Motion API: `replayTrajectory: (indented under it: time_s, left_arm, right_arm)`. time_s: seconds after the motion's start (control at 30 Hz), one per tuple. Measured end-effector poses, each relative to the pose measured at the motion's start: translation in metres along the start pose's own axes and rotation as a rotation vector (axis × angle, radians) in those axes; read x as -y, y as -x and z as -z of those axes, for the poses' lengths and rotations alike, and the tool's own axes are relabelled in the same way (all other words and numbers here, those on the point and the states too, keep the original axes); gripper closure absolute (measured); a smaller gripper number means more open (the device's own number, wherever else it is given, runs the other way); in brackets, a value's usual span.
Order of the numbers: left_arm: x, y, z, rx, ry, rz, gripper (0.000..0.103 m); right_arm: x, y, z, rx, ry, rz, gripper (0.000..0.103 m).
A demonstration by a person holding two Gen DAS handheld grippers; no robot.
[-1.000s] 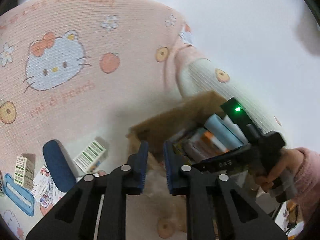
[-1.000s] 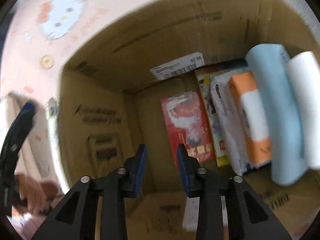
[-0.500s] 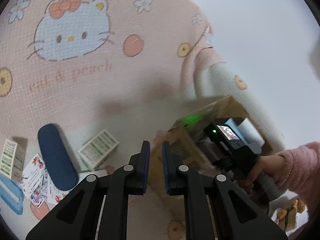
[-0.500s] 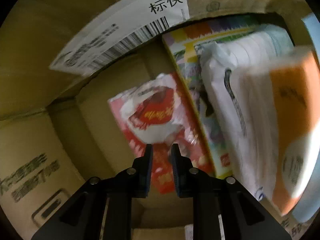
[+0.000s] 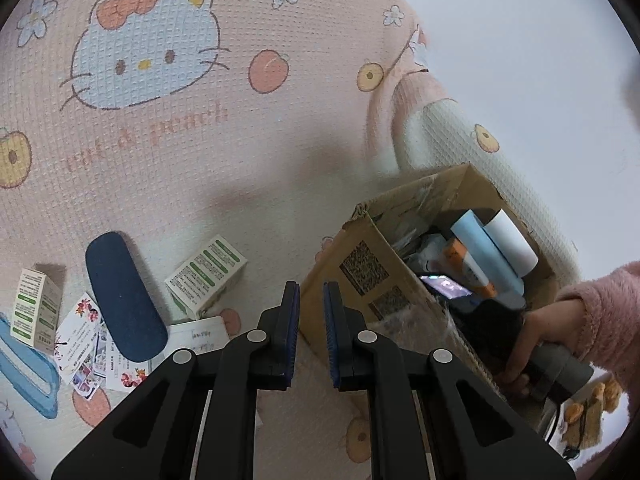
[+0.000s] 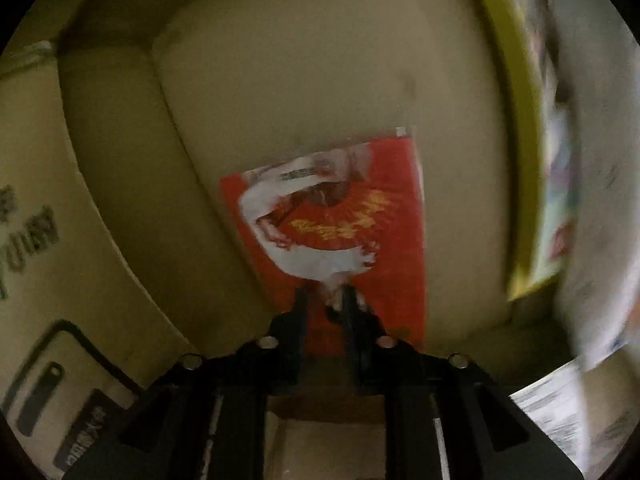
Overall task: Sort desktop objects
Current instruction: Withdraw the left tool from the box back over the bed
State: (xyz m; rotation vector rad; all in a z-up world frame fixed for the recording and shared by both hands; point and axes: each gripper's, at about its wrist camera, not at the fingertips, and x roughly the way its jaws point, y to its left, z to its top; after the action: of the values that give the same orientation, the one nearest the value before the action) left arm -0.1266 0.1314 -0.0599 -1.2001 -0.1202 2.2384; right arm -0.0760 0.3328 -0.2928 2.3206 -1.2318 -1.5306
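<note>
Red foil fills the space just ahead of the right gripper (image 6: pixel 325 294), whose fingers stand a narrow gap apart over the lower edge of a red packet (image 6: pixel 340 232) lying flat on the floor of the cardboard box (image 6: pixel 280 60). Whether the tips pinch the packet or only hover against it I cannot tell; the view is dark and smeared. A second ago those fingers were spread wider and high above the box, with the packet small and far below; half a second ago they had narrowed and dropped partway. Now the packet looms large, so the gripper has plunged deep inside. To my eye this is either the release of the packet in its sorted place or a nudge to seat it flat, beside a yellow-edged booklet (image 6: pixel 528 160) standing against the right wall.

Outward from there, the left wrist view shows the left gripper (image 5: pixel 311 308), fingers nearly together and holding nothing, hanging over the pink mat (image 5: pixel 200 160) by the box's near corner (image 5: pixel 368 264). It has swung away from the box across the second: earlier the box opening sat right before it, now more of the mat shows. Still waiting on the mat are a green-and-white carton (image 5: pixel 206 274), a navy case (image 5: pixel 124 298), a smaller carton (image 5: pixel 34 306) and loose cards (image 5: pixel 80 344). The left gripper's drift towards them suggests the next pick.
</note>
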Motion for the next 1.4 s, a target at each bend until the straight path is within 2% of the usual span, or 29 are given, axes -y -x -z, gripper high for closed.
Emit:
replayTrajectory:
  time_s: [0.1,0.2,0.23,0.33,0.37,0.4,0.43,0.47,0.5,0.6,0.63,0.67,0.7,0.83,0.9,0.97,1.13,1.23,1.4]
  left_arm:
    - [0.001,0.003,0.0,-0.014,-0.002,-0.002,0.089]
    - [0.005,0.011,-0.001,0.001,-0.013,-0.025,0.088]
    - [0.006,0.014,-0.001,0.007,-0.017,-0.036,0.087]
    - [0.01,0.023,0.001,0.025,-0.034,-0.094,0.063]
    - [0.01,0.027,0.004,0.03,-0.031,-0.103,0.054]
    - [0.009,0.031,0.006,0.034,-0.025,-0.105,0.051]
    - [0.008,0.034,0.009,0.035,-0.016,-0.104,0.051]
    - [0.007,0.037,0.012,0.033,-0.006,-0.105,0.049]
    - [0.006,0.042,0.016,0.032,0.005,-0.109,0.048]
    - [-0.001,0.052,0.027,0.035,0.026,-0.113,0.047]
    - [-0.003,0.055,0.031,0.035,0.035,-0.114,0.046]
    - [-0.008,0.06,0.036,0.032,0.053,-0.117,0.046]
    - [-0.012,0.063,0.039,0.031,0.065,-0.116,0.045]
    - [-0.032,0.077,0.054,0.035,0.127,-0.103,0.04]
    - [-0.044,0.081,0.061,0.037,0.159,-0.115,0.04]
    - [-0.053,0.083,0.066,0.035,0.181,-0.127,0.039]
    - [-0.081,0.084,0.086,0.036,0.244,-0.125,0.039]
    - [-0.099,0.083,0.107,0.071,0.299,-0.138,0.039]
    - [-0.125,0.064,0.135,0.016,0.413,-0.117,0.039]
  right_arm:
    - [-0.001,0.013,0.005,0.061,0.024,0.026,0.091]
    - [-0.009,0.037,0.02,0.13,0.065,-0.002,0.091]
    - [-0.013,0.047,0.023,0.172,0.002,0.032,0.091]
    - [-0.028,0.083,0.058,0.34,0.038,0.067,0.09]
    - [-0.033,0.096,0.075,0.405,0.046,0.057,0.087]
    - [-0.036,0.102,0.086,0.443,0.045,0.042,0.083]
    - [-0.04,0.111,0.101,0.498,0.018,0.018,0.069]
    - [-0.045,0.119,0.117,0.555,0.022,-0.009,0.048]
    - [-0.05,0.123,0.127,0.593,0.026,-0.012,0.033]
    - [-0.07,0.134,0.162,0.733,0.089,0.09,0.032]
    - [-0.085,0.138,0.172,0.78,0.091,0.171,0.032]
    - [-0.095,0.138,0.18,0.815,0.114,0.214,0.032]
    - [-0.108,0.138,0.189,0.838,0.141,0.228,0.031]
    - [-0.136,0.138,0.195,0.884,0.182,0.28,0.031]
    - [-0.117,0.127,0.182,0.927,0.203,0.333,0.031]
    - [-0.121,0.118,0.179,0.994,0.242,0.349,0.027]
    - [-0.157,0.092,0.168,1.025,0.366,0.295,0.024]
    - [-0.172,0.068,0.153,1.007,0.413,0.225,0.024]
    - [-0.165,0.034,0.117,0.955,0.33,0.094,0.024]
